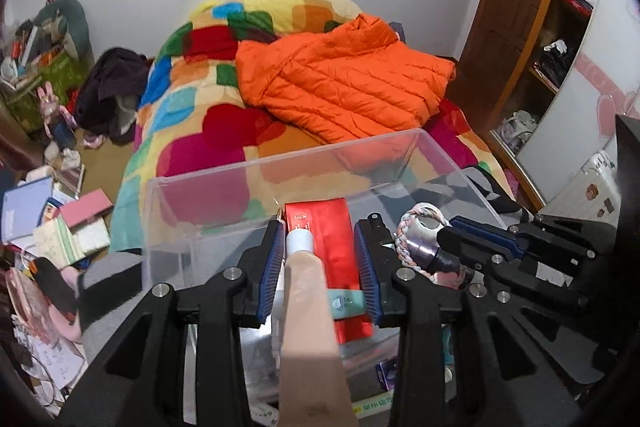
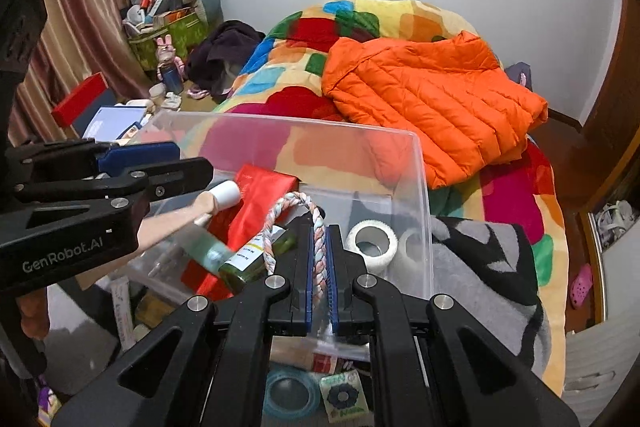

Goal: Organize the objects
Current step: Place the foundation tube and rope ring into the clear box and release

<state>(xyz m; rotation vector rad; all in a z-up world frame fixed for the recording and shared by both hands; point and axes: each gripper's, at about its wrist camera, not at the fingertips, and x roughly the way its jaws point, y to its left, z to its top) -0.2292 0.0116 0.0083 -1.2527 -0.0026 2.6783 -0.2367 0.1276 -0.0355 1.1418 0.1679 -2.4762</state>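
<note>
A clear plastic box (image 1: 280,167) (image 2: 420,187) stands at the foot of the bed. Inside lie a red packet (image 1: 336,247) (image 2: 256,203), a green-liquid bottle (image 2: 256,255) and a white tape roll (image 2: 372,239). My left gripper (image 1: 320,259) (image 2: 188,163) is open over the box; a beige tube with a white cap (image 1: 304,307) (image 2: 208,205) lies against its left pad, jaws apart. My right gripper (image 2: 320,267) (image 1: 444,239) is shut on a pink-and-white braided rope ring (image 2: 308,211) (image 1: 404,231) above the box.
The bed carries a colourful quilt (image 1: 224,75) (image 2: 380,23) and an orange puffer jacket (image 1: 344,75) (image 2: 432,99). Books and boxes clutter the floor at left (image 1: 52,219). A wardrobe (image 1: 552,39) stands at right. Small items (image 2: 344,395) lie below the box.
</note>
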